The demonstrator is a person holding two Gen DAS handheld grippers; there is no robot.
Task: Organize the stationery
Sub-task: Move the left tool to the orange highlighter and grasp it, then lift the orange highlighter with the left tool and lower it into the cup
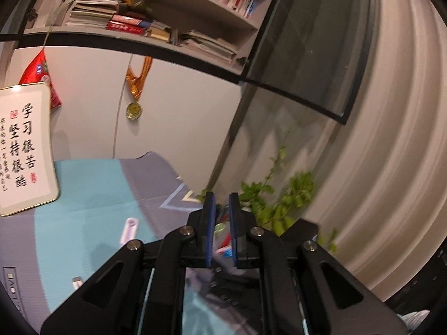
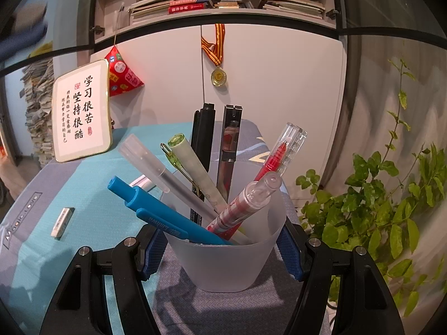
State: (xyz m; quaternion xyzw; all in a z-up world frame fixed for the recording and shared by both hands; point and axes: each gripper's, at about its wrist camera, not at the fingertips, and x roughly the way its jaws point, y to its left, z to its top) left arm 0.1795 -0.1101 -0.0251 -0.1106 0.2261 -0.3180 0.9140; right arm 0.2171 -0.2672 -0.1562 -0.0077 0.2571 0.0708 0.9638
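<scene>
In the right wrist view a frosted plastic pen cup [image 2: 223,265] stands on the blue-grey desk mat [image 2: 83,223], holding several pens, among them a blue pen [image 2: 156,212], a red pen [image 2: 275,157] and a black marker [image 2: 204,136]. My right gripper [image 2: 222,247] is shut on the cup, its blue pads [image 2: 152,254] pressed on both sides. A white eraser [image 2: 62,222] lies on the mat to the left. In the left wrist view my left gripper [image 1: 222,203] hangs above the mat, jaws nearly closed with a narrow empty gap. A pale purple item [image 1: 129,230] and a small white item [image 1: 77,281] lie on the mat below.
A framed calligraphy sign [image 2: 81,111] stands at the back left of the desk. A green plant [image 2: 391,209] is to the right, beside a curtain [image 1: 391,139]. A medal [image 2: 218,76] hangs on the white cabinet [image 2: 279,83] under bookshelves [image 1: 139,22].
</scene>
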